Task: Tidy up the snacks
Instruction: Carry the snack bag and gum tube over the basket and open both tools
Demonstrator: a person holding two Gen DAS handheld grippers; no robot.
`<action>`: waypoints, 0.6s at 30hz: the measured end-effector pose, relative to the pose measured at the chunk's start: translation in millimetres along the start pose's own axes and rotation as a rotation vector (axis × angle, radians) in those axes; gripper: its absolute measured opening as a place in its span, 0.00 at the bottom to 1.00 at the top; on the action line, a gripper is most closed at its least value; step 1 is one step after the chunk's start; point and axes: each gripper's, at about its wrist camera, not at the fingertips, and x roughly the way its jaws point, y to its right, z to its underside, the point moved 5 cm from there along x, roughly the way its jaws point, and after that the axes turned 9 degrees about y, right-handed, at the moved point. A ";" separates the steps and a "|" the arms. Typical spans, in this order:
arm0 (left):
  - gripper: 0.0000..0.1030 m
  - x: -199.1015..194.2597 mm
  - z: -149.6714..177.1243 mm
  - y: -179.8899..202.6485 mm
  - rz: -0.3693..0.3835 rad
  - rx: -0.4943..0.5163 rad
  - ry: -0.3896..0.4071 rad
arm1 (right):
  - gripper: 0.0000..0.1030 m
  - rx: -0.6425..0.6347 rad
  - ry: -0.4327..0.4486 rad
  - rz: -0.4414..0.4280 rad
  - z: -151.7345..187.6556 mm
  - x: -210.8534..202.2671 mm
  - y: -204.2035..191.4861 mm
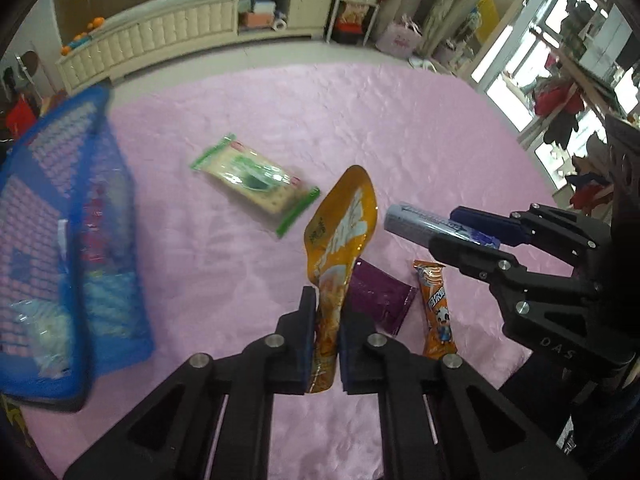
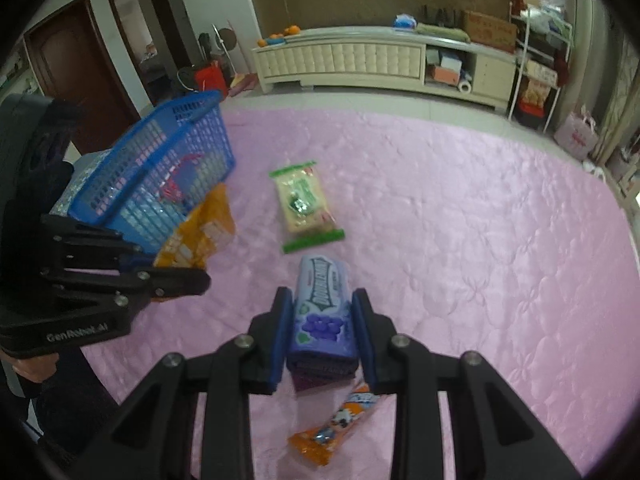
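The left gripper (image 1: 325, 332) pinches a glossy orange snack pouch (image 1: 344, 236); the right gripper (image 2: 322, 330) clamps a purple gum pack (image 2: 322, 308), both above the pink quilted cloth (image 2: 480, 240), whose right half lies open, beside the blue plastic mesh basket (image 2: 160, 168)

Evenly lit, soft indoor daylight, strongest from the bright glazed panels (image 1: 506, 68) at upper right of the left wrist view. Glossy sheen across the quilted pink satin cover (image 2: 460, 216). Motion blur on the blue plastic lattice basket (image 1: 60, 240) and the orange foil snack pouch (image 2: 200, 232). Strong fisheye bending, dark vignette in the corners. Faint, diffuse shadows only.
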 end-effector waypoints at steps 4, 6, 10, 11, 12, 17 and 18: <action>0.09 -37.3 -3.6 -17.2 -0.001 -0.011 0.069 | 0.34 -0.004 0.026 -0.005 -14.0 -15.5 -22.8; 0.09 -54.6 -4.4 -25.1 -0.009 -0.016 0.096 | 0.34 -0.021 0.037 -0.001 -22.5 -21.6 -36.2; 0.09 -77.8 -6.4 -47.0 -0.019 -0.036 0.132 | 0.34 -0.059 0.060 -0.009 -40.9 -28.1 -65.6; 0.09 -84.9 -5.2 -54.9 -0.022 -0.043 0.138 | 0.34 -0.065 0.066 -0.014 -45.7 -28.6 -70.8; 0.09 -86.9 -3.9 -57.7 -0.025 -0.046 0.142 | 0.34 -0.075 0.075 -0.020 -52.3 -29.5 -80.0; 0.09 -120.5 -1.2 -91.5 -0.046 -0.055 0.173 | 0.34 -0.111 0.094 -0.059 -72.4 -25.9 -112.3; 0.09 -123.0 -0.3 -93.8 -0.051 -0.055 0.175 | 0.34 -0.122 0.096 -0.065 -75.9 -23.6 -120.6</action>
